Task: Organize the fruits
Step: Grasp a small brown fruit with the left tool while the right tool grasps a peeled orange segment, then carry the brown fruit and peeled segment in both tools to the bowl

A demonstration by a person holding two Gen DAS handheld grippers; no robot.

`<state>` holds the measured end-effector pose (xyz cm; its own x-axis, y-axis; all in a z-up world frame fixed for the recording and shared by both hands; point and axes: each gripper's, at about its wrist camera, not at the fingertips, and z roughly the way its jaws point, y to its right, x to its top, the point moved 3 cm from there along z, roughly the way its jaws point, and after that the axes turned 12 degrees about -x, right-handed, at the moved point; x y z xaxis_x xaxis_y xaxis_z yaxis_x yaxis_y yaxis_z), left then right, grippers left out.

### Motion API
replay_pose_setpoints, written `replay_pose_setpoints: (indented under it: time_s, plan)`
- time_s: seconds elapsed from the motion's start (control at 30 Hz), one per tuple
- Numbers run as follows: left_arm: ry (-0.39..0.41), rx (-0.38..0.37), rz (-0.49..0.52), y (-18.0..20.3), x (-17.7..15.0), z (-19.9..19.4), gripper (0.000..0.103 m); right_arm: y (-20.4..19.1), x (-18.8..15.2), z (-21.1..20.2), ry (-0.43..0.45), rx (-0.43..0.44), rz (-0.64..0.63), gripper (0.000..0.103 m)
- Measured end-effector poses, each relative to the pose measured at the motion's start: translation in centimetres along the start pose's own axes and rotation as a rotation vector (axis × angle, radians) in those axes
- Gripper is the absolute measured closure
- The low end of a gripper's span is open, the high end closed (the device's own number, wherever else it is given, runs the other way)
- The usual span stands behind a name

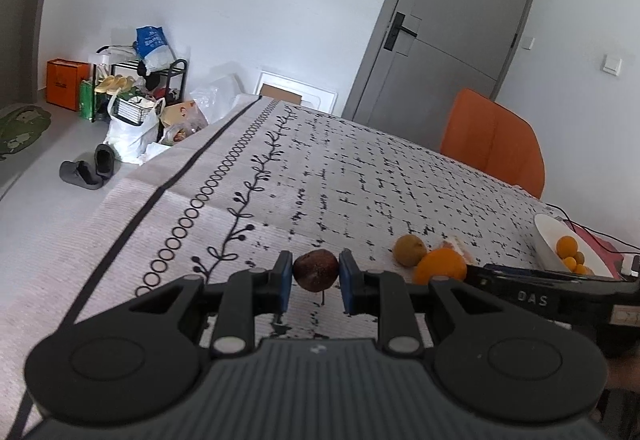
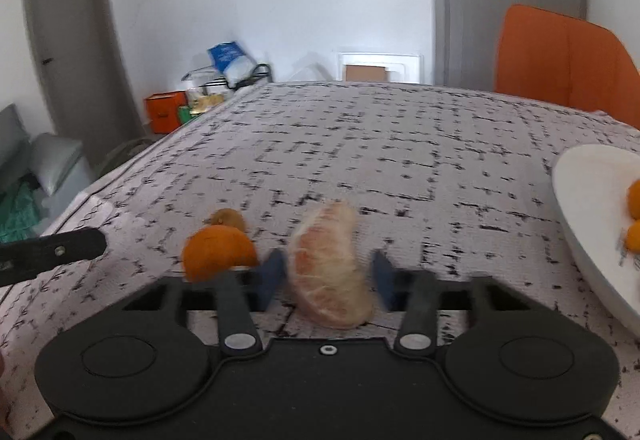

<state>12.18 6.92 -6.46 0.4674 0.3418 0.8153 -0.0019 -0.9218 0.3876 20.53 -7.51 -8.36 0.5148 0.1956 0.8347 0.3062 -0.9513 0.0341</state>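
In the left wrist view my left gripper [image 1: 315,274] is shut on a dark brown wrinkled fruit [image 1: 315,270], held just above the patterned tablecloth [image 1: 360,180]. To its right lie a kiwi [image 1: 409,249], an orange [image 1: 440,267] and a peeled citrus segment [image 1: 454,242]. In the right wrist view my right gripper [image 2: 327,274] straddles that segment [image 2: 328,268], which rests on the cloth. The blue pads [image 2: 272,274] stand close on both sides, but blur hides whether they press. The orange [image 2: 218,254] and kiwi [image 2: 228,218] sit just left.
A white bowl [image 2: 580,200] with small oranges [image 2: 634,194] stands at the right, also seen as the bowl [image 1: 548,236] in the left view. An orange chair [image 1: 496,144] stands behind the table. The table edge [image 1: 168,184] drops off left to a cluttered floor.
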Motion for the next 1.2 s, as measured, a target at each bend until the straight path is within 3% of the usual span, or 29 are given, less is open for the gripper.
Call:
replay_pose_setpoints:
  time_s: [0.2,0.5,1.2]
  plan:
    - [0.004,-0.013,0.011,0.6,0.2,-0.2,0.08,1.2,-0.5,-1.2,-0.01,0.029,0.055,0.064]
    - [-0.008,-0.045,0.035,2.4,0.1,0.5,0.08,3.8,-1.3,-3.1,0.012,0.002,0.119,0.064]
    - [-0.03,-0.122,0.136,8.9,0.0,2.6,0.08,11.0,-1.2,-7.6,0.135,-0.073,0.243,0.064]
